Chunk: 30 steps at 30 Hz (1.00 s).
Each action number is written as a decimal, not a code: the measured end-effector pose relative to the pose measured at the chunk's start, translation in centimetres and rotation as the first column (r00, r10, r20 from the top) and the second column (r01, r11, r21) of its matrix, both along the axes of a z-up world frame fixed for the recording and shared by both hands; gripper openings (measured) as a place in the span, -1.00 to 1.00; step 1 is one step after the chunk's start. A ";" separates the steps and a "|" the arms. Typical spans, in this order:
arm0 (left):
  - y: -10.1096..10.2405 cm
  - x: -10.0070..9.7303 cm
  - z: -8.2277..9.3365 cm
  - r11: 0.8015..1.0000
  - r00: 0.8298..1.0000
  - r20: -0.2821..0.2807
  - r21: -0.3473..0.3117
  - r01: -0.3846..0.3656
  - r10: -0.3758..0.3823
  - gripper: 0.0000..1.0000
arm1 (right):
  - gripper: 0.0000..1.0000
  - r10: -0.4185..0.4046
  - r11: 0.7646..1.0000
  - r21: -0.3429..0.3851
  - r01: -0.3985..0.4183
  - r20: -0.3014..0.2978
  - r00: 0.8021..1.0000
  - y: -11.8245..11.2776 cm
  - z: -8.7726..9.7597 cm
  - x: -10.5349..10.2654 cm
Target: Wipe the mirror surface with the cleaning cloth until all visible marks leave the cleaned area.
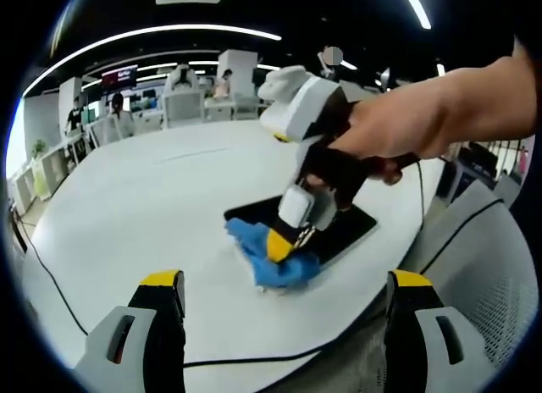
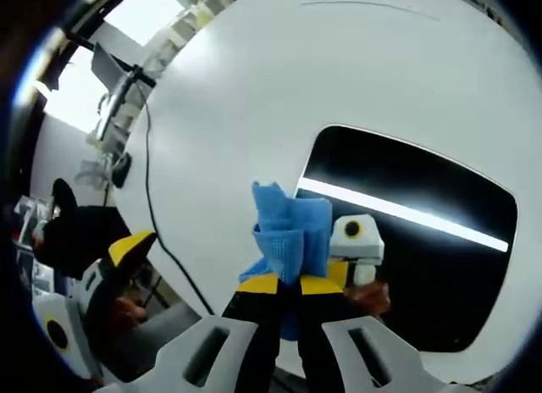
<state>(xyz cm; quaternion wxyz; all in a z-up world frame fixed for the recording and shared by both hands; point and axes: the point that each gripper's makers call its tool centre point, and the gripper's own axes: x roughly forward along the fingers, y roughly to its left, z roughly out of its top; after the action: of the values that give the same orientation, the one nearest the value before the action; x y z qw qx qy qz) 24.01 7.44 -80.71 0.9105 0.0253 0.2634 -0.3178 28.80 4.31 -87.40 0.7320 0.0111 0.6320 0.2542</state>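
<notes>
White round table [image 1: 152,207] carries everything; a black cable [image 1: 51,279] trails along its near edge. The mirror [image 2: 406,240] lies flat near the table edge, a dark rounded rectangle, glossy, reflecting 1 bright ceiling light strip. Lying flat likely so it can be pressed on from above without sliding. No marks that I can make out on the visible glass; smudges too small to tell.

Right gripper [image 1: 292,232], held in a person's hand [image 1: 398,130], tilts down at the mirror's near left corner, its 2 jaws clamped tight on the blue cleaning cloth [image 1: 275,257]. Cloth is bunched, waffle-textured, half on the mirror, half on the table, so the wad acts as a wiping pad.

Left gripper [image 1: 284,312] hangs back over the table, jaws spread wide, holding nothing, probably just watching.
</notes>
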 end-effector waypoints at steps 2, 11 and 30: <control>0.0 0.0 0.0 1.000 1.000 0.001 -0.001 -0.002 0.002 0.99 | -0.98 0.005 1.000 -0.004 -0.005 0.008 1.000 0.0 0.0 0.0; 0.1 0.0 0.0 1.000 1.000 0.002 -0.001 -0.006 0.006 0.99 | -0.99 0.008 1.000 0.001 -0.008 -0.007 1.000 -0.1 0.1 -0.1; 0.0 0.3 0.0 1.000 1.000 0.005 -0.011 -0.013 0.013 0.99 | -0.99 0.020 1.000 0.003 -0.020 -0.009 1.000 -0.1 0.1 1.1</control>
<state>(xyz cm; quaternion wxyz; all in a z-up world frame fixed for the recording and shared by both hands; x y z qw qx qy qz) 24.28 7.49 -80.73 0.9134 0.0193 0.2596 -0.3130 29.95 4.20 -87.26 0.7267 0.0072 0.6348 0.2625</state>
